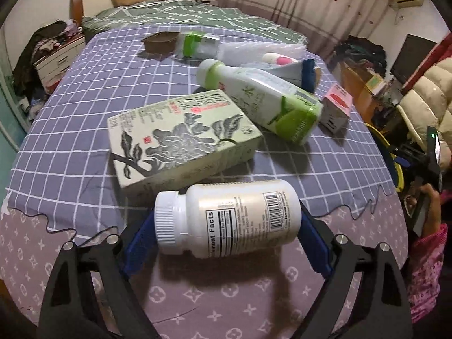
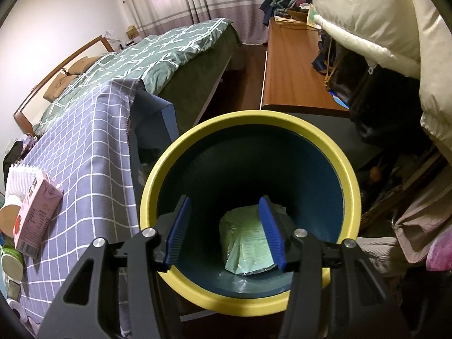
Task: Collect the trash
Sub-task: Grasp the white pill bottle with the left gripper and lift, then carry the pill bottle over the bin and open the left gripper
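left wrist view, left to right: the left gripper (image 1: 226,223) sits low over the patterned cloth at the near edge of the table (image 1: 70,118), its jaws spread wide. a white pill bottle (image 1: 226,219) lies on its side between the blue pads (image 1: 313,243), cap to the left; whether the pads press on it or only flank it cannot be told. just beyond it lies a green tea box (image 1: 180,138) flat on the checked cloth. to its right a white and green drink bottle (image 1: 260,99) lies on its side, its base near a small pink carton (image 1: 337,107). farther off are a brown tray (image 1: 159,41), a clear green-capped container (image 1: 197,45), a sheet of bubble wrap (image 1: 260,49) and a pink and white item (image 1: 278,59), too blurred to identify. at the far right edge a hand (image 1: 430,206) in a pink sleeve holds the other tool.

right wrist view, left to right: the pink carton (image 2: 35,220) stands near the right edge of the table (image 2: 84,152). just beside the table is a yellow-rimmed bin (image 2: 350,169) with a dark blue interior. the right gripper (image 2: 224,226) hangs over its mouth, jaws about half apart and holding nothing. a green wrapper (image 2: 245,245) lies at the bottom of the bin, seen between the fingers.
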